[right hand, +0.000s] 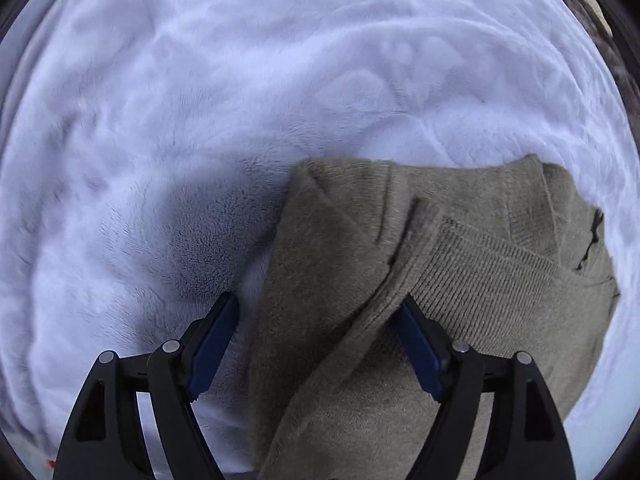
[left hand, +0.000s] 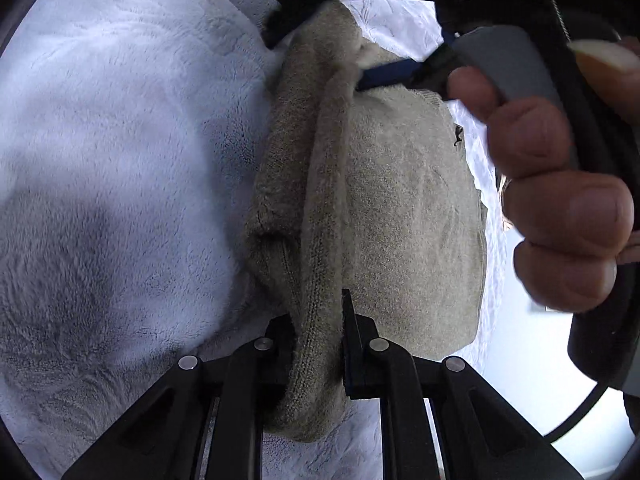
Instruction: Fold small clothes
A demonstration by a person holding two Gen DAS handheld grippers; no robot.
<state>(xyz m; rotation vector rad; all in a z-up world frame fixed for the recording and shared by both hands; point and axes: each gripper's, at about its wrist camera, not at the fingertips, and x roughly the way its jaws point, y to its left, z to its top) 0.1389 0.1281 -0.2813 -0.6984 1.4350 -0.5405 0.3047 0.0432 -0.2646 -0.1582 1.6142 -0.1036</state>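
Pinching a bunched fold of the olive garment (left hand: 320, 264), the left claw (left hand: 316, 320) anchored it on the fleece blanket (left hand: 120, 120); the right claw (right hand: 316, 320) was held spread over another edge.

My left gripper (left hand: 316, 340) is clamped on a thick bunched ridge of the olive knit garment (left hand: 400, 216), which runs away from me toward the far side. The garment lies on the pale fleecy blanket (left hand: 120, 140) that fills the left of the scene. At the far end, my right gripper (left hand: 384, 76) reaches in from the right, its blue pad against the fabric's far edge. My right hand (left hand: 560, 200) wraps its handle close on the right.
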